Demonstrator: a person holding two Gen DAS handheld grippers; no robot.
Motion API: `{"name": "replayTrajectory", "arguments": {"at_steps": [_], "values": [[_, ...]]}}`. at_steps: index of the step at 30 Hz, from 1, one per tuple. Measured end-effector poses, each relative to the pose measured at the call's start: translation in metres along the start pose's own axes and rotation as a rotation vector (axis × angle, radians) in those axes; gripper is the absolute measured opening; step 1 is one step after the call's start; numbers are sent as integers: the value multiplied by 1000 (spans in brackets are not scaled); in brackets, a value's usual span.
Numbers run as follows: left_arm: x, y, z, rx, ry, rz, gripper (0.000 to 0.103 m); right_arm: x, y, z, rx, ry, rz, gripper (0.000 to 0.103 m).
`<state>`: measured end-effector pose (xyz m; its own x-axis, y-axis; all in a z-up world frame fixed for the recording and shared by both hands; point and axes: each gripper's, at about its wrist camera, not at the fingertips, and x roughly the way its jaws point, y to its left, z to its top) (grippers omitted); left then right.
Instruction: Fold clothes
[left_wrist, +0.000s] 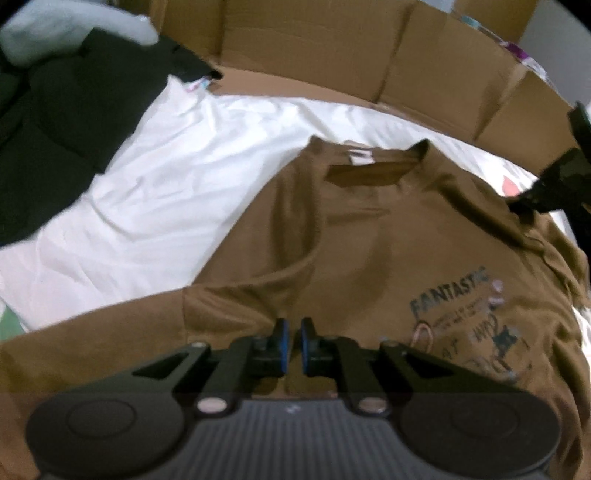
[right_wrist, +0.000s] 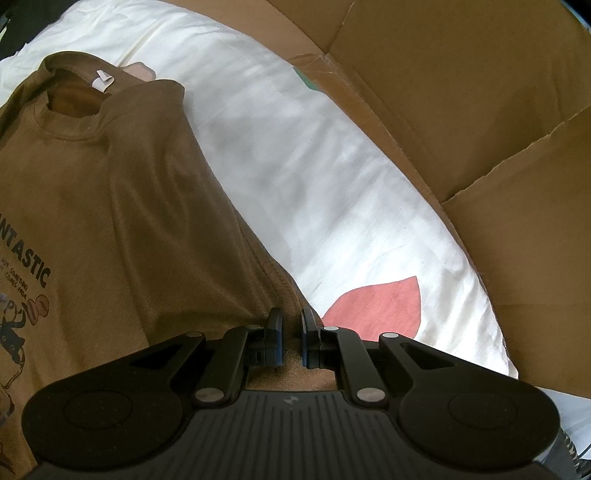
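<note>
Brown cotton: a T-shirt (left_wrist: 369, 229) lies print side up on the white sheet (left_wrist: 155, 177), its neckline toward the sheet's far edge, where flattened cardboard (left_wrist: 314, 48) stands up as a wall.
Print: dark lettering and small drawings at chest level, beside the shirt's middle.
Neck label: a small white tag (right_wrist: 102, 79) sits inside the ribbed collar.
Progress: early, by my judgement. The shirt's right side looks already turned in, giving a long straight folded edge near the sheet's right edge; the left sleeve still spreads out flat toward the sheet's left side, and the body is at full length.
Left to do: bring in the left side, then fold the length.
Left gripper (left_wrist: 291, 339): jaws nearly together over the brown cloth near the left sleeve seam; whether any fabric is nipped between the blue pads I cannot tell.
Right gripper (right_wrist: 291, 338): jaws close together at the hemmed fold of the shirt's right side, with brown cloth showing in the narrow gap, so it seems to pinch that edge.
Sheet texture: thin, lightly creased, with a pink petal shape (right_wrist: 376, 306) printed near its right edge.
Other cloth: a dark garment (left_wrist: 62, 129) is heaped at the sheet's far left corner.
</note>
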<state>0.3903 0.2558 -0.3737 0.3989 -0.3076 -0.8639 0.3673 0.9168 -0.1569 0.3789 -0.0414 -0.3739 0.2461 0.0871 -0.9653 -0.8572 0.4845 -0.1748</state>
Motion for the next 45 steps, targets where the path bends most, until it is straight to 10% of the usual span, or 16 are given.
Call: {"name": "replayTrajectory", "arguments": {"at_steps": [17,30,45], "values": [[11,43,35,181,74,97,16,-2,2,-2,10,-4,11,8],[32,40,25,245,168,32,28,-5,7,-7,6,8,9,8],[-5,45,32,345,27,201,6,-10,-3,-11,-9,-48,-39,7]]}}
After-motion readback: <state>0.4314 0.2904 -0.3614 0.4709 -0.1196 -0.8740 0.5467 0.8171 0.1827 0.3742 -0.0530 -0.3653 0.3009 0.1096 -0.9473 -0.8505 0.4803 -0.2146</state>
